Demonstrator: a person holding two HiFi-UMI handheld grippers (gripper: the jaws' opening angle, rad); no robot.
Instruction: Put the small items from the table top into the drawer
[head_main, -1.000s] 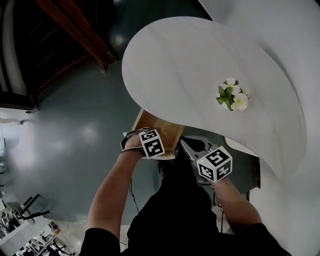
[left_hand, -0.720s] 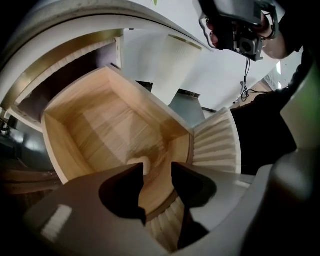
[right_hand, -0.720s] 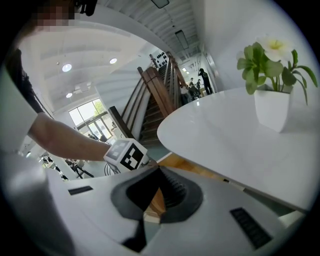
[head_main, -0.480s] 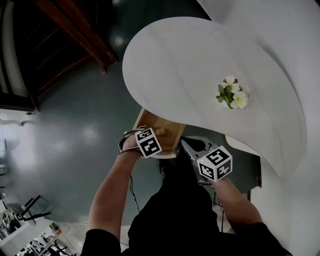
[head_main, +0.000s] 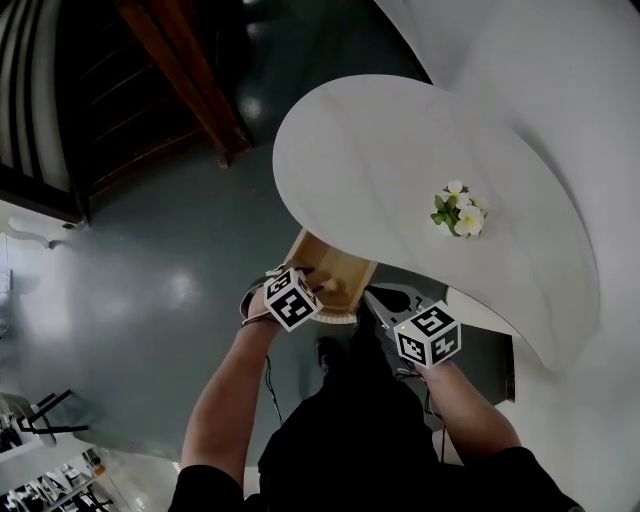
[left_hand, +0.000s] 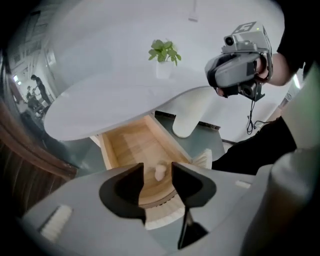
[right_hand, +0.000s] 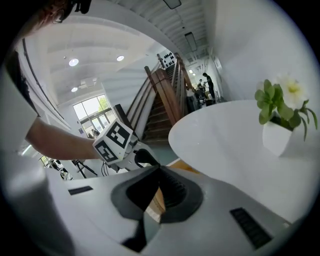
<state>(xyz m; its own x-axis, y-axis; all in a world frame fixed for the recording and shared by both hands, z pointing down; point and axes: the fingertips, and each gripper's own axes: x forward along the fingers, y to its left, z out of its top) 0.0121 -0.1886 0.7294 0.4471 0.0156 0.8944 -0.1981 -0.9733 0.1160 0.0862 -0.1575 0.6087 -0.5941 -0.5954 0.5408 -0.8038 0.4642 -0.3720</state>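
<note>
A wooden drawer (head_main: 345, 268) stands pulled out from under the white table (head_main: 400, 150). My left gripper (head_main: 310, 285) hangs over the drawer's ribbed white front, open. In the left gripper view a small white item (left_hand: 160, 172) lies on the drawer floor (left_hand: 125, 145) near the front, showing in the gap of the left gripper (left_hand: 157, 176); whether it touches the fingers I cannot tell. My right gripper (head_main: 372, 293) hovers just right of the drawer, shut with nothing in it (right_hand: 157, 172). On the table top I see only a white pot of flowers (head_main: 455, 212).
A dark wooden staircase (head_main: 180, 60) rises at the far left over a glossy grey-blue floor (head_main: 150, 270). The table's rounded white leg (left_hand: 192, 112) stands right of the drawer. The flower pot (right_hand: 280, 135) sits close to the right gripper's line of sight.
The head view has shifted, so the table and drawer sit lower and further right. The left gripper has closed in a little on the drawer's front. The right gripper has barely moved.
</note>
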